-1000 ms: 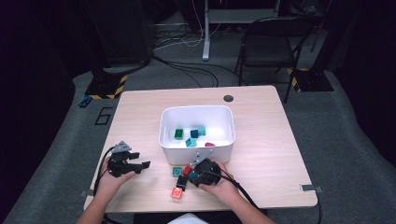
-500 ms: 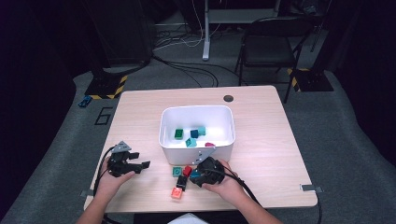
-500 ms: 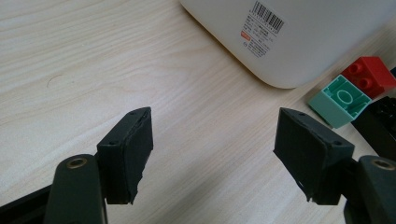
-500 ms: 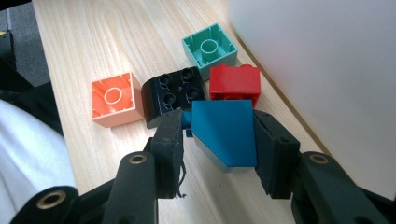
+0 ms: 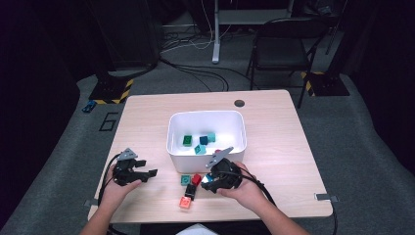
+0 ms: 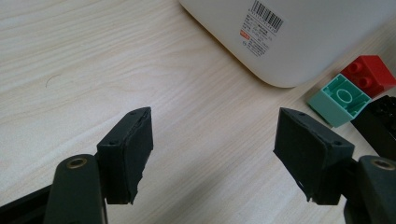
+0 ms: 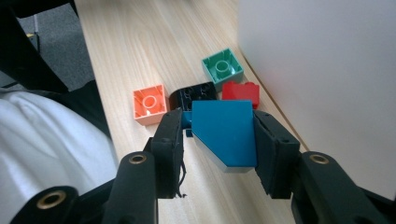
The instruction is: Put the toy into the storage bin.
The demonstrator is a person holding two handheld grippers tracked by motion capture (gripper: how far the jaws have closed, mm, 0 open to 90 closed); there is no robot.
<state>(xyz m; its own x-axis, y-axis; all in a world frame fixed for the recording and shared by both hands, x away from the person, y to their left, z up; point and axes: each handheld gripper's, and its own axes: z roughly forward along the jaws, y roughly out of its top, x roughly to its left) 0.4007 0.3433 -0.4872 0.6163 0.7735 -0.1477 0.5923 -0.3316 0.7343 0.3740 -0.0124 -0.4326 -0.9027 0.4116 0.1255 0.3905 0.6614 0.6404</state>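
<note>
Wooden table (image 5: 274, 147), white bin (image 5: 205, 122) at centre w/ several blocks already inside (green, dark blue, teal), so sorting loose blocks into bin looks like the work in hand, roughly mid-way. Left gripper (image 6: 212, 140) parked on table at near left, well apart from bin, jaws spread wide w/ nothing between them; prob. idle so as not to crowd the other hand. Right gripper (image 7: 217, 135) just near of bin's near wall, clamped on blue block (image 7: 224, 133), pads pressing both flat sides, sloped face toward camera; block off the table, held above the loose pile, likely so it clears the rim on the way over. Loose blocks on table beside bin wall: teal-green block (image 7: 222, 67) closest to the wall on the left, red block (image 7: 240, 91) next to it, black block (image 7: 194, 95) nearer, orange block (image 7: 149, 102) nearest the table's near edge, slightly apart. Vs. frame one sec back: right gripper raised and shifted a bit toward bin, grip width same; left hand unmoved; orange, green, red blocks in same spots.
</note>
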